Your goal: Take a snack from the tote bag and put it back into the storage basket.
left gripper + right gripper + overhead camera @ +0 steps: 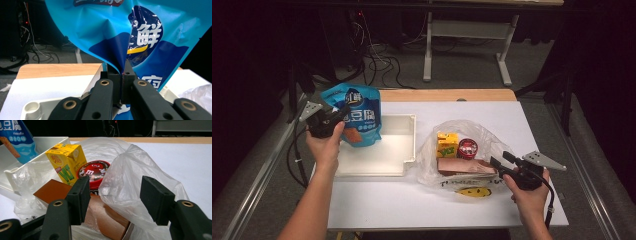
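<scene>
High view: we see our left gripper holding a blue snack bag up over the left end of a white tray on the white table.
Left jaws: in the left gripper view we have them pressed together, pinching a fold of the blue snack bag, which hangs above the tray.
Right gripper: we hold it at the right edge of a clear plastic bag.
Right jaws: in the right gripper view they stand spread on either side of a bunch of the plastic bag; we cannot tell whether they press it.
Bag contents: a yellow drink carton, a red candy tub and a brown box.
</scene>
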